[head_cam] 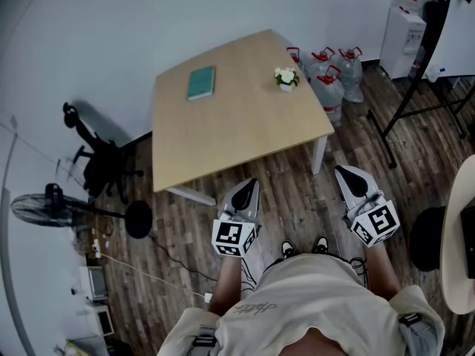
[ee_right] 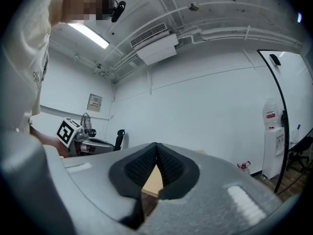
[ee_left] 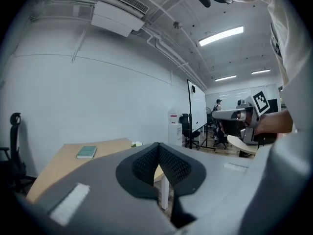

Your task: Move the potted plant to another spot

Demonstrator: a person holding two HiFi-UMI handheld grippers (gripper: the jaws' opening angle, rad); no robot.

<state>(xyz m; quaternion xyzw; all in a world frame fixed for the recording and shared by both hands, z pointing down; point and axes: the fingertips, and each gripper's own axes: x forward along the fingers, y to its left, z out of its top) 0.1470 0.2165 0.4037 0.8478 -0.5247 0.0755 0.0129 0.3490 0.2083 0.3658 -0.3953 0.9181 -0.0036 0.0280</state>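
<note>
Your left claw (head_cam: pixel 249 189) and right claw (head_cam: pixel 346 175) are both clenched on nothing, side by side over the floor (head_cam: pixel 297 199), short of the worktop (head_cam: pixel 237 124). The plant (head_cam: pixel 286 78) stands near the worktop's far right edge, well apart from the book (head_cam: pixel 201 82).

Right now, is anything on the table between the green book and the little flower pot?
No. In the head view, only bare wooden table lies between the book and the potted plant.
</note>
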